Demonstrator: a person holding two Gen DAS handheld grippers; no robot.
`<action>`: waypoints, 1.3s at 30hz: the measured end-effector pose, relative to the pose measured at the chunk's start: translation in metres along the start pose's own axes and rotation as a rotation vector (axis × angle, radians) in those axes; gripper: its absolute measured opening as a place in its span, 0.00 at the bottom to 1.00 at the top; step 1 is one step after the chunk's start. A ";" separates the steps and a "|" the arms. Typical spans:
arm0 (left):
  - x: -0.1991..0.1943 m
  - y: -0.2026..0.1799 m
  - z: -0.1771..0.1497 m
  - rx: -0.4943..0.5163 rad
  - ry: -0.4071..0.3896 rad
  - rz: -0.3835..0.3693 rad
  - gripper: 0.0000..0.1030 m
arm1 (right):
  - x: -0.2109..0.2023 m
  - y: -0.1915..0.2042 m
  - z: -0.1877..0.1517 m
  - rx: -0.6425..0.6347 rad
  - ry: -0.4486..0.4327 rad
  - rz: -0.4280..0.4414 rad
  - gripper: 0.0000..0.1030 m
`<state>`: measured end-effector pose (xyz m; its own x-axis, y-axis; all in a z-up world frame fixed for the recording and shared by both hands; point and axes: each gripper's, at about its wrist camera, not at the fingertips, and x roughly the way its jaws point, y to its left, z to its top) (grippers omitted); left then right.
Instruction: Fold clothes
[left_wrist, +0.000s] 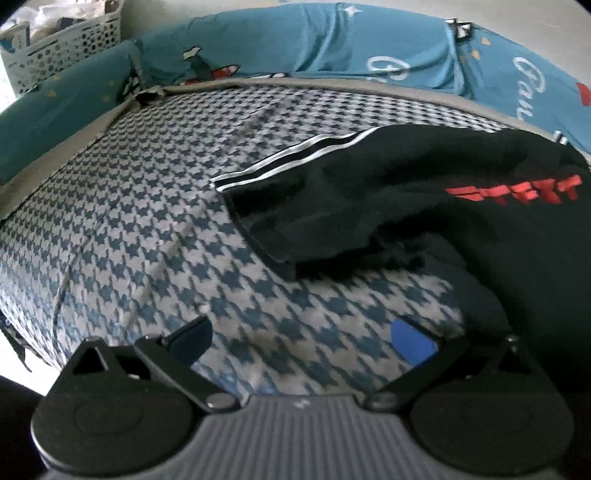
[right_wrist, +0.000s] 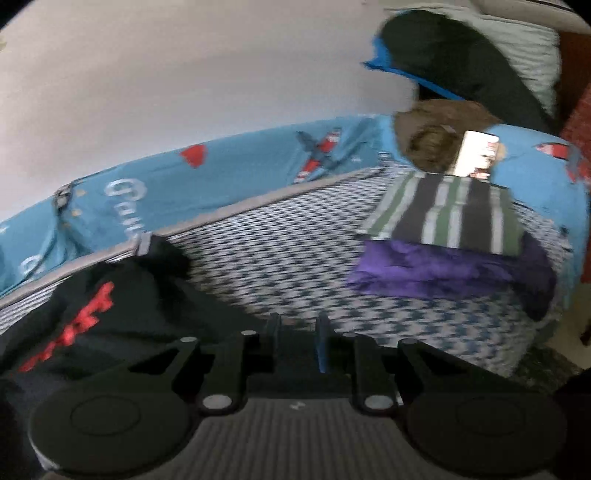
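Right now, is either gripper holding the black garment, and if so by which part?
Neither. The left gripper is wide open over bare sheet, beside the black garment. The right gripper has a narrow gap with nothing between its fingers.

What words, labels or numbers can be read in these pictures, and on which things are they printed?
"Gau", white script cut off at the edge: blue bed bumper.
Red lettering on the black garment: too blurred to read.
Red print on the white box: too blurred to read.

black fingers (left_wrist: 192, 332), seemingly blue pads, ribbed grey housing
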<state>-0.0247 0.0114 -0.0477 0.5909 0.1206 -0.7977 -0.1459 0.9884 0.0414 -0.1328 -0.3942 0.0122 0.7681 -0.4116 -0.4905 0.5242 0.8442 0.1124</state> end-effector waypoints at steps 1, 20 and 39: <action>0.002 0.003 0.001 -0.011 0.002 0.000 1.00 | 0.000 0.006 -0.001 -0.015 0.005 0.028 0.18; 0.032 0.047 0.032 -0.129 0.027 0.108 1.00 | -0.021 0.129 -0.043 -0.311 0.097 0.485 0.25; 0.033 0.090 0.073 -0.152 0.087 0.133 1.00 | -0.030 0.220 -0.077 -0.548 0.118 0.717 0.31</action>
<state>0.0394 0.1106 -0.0262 0.4886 0.2340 -0.8405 -0.3399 0.9383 0.0636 -0.0684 -0.1695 -0.0149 0.7843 0.2875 -0.5498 -0.3364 0.9416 0.0125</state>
